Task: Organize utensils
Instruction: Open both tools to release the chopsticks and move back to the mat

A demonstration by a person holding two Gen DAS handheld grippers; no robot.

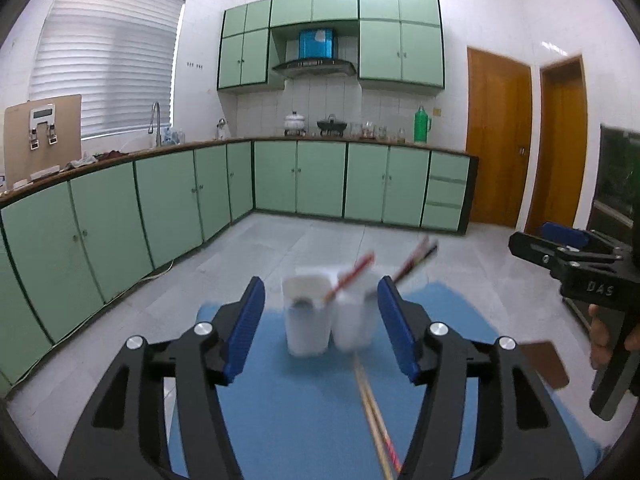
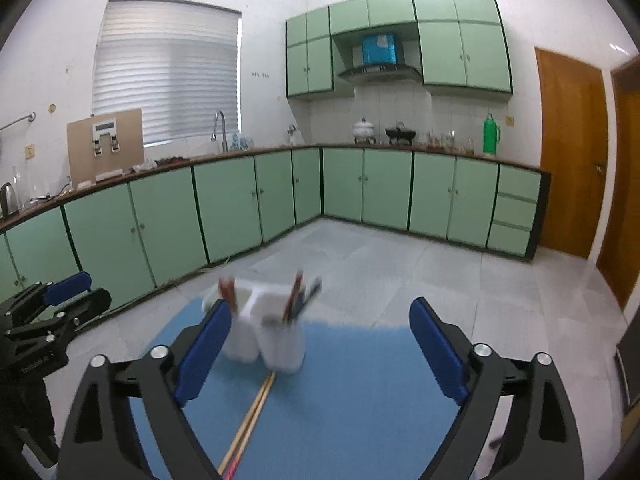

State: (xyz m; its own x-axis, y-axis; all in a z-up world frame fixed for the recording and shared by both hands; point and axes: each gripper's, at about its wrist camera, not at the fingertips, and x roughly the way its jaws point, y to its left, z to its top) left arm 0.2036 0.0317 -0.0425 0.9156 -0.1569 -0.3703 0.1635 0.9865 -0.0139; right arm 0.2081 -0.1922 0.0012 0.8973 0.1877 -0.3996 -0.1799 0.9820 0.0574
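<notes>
The letters "DAS" are moulded in grey on the black body of the right gripper (image 1: 560, 246) as the left wrist view shows it; another short line of grey writing on the left gripper (image 2: 64, 292), seen from the right wrist view, is too small to read.

Two white plastic holders (image 1: 326, 312) stand touching side by side on a blue mat (image 1: 296, 420), both blurred. Reddish and dark chopsticks (image 1: 414, 258) lean out of the right holder, and one red-patterned stick (image 1: 350, 278) slants out between the two. Just in front of the holders, a pair of pale wooden chopsticks (image 1: 374, 412) lies flat on the mat, red at the near end.

Both grippers hang above the mat, near the holders, blue pads apart and empty; the right one spreads wider.
</notes>
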